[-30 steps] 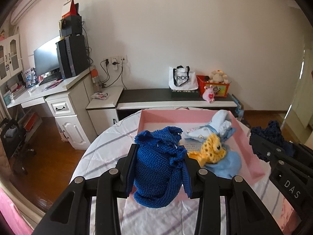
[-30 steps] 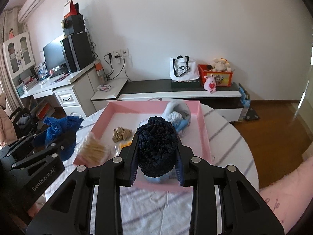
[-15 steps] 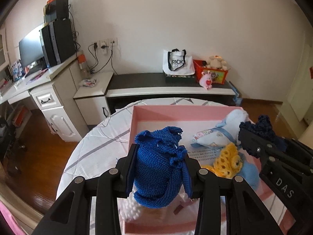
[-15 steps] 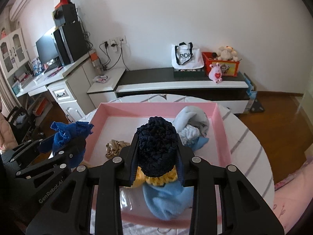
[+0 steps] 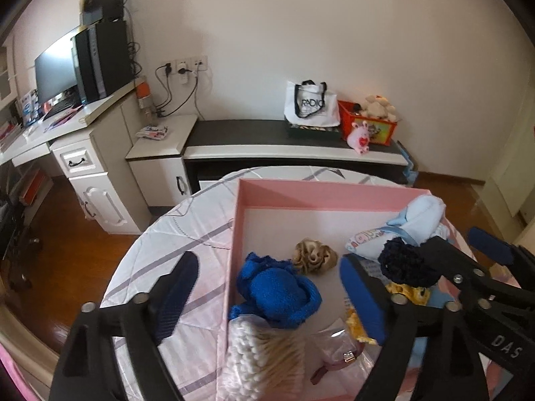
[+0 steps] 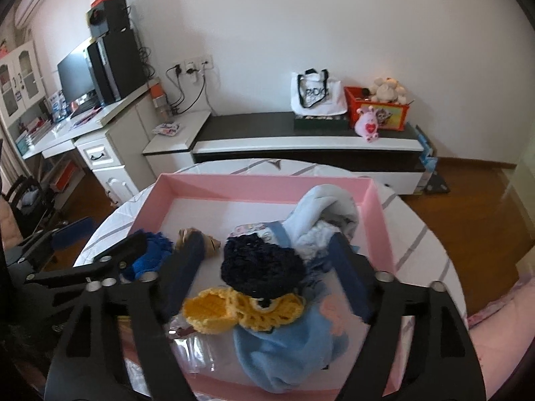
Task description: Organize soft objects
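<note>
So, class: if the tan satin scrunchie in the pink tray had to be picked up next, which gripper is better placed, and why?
Left. The left gripper is opening over the tray's left side, with the tan satin scrunchie lying just beyond its fingers. The right gripper straddles the dark navy crocheted piece farther right.

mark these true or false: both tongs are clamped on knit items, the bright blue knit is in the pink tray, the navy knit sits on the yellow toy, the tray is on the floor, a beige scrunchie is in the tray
1. Both tongs are clamped on knit items. False: the left tongs and right tongs are opening, pads off the knits.
2. The blue knit is in the tray. True.
3. The navy knit sits on the yellow toy. True.
4. The tray is on the floor. False: it is on the table.
5. A beige scrunchie is in the tray. True.
</note>
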Demonstrator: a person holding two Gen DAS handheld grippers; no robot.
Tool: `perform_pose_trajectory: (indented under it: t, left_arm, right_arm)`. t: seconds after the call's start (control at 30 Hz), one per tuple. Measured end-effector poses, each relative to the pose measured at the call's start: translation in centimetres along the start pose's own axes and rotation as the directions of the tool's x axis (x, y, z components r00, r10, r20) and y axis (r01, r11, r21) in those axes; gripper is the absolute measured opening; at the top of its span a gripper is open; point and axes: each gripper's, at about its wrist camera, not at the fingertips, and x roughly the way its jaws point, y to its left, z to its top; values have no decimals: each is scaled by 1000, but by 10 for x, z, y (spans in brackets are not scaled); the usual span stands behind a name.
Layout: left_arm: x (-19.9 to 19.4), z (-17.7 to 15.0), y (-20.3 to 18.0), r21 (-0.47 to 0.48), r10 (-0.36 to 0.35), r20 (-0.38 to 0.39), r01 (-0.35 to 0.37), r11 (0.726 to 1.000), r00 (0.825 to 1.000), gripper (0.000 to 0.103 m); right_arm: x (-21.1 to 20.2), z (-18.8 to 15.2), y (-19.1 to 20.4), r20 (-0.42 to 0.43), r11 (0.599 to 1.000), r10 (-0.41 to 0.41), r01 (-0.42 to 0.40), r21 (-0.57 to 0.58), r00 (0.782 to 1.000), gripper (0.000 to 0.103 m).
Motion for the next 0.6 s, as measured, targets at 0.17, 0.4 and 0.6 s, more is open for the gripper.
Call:
perform_pose_trajectory:
  t: [0.17,0.4,0.6]
  left_arm:
    - [-14,-20,-2,4,27,43,-28,1000,999,101]
    - [-37,-56,-22,15,34,50,-35,999,998,102]
    - [-47,-58,-22,18,37,51,-38,999,998,102]
  right_arm:
    - [-4,0,-7,5,999,-31,31,11,1000,90]
    - [-8,1,-10,10,999,-49,49,16,999,98]
    - [-13,0,-10,12,998,-60,60,10,998,99]
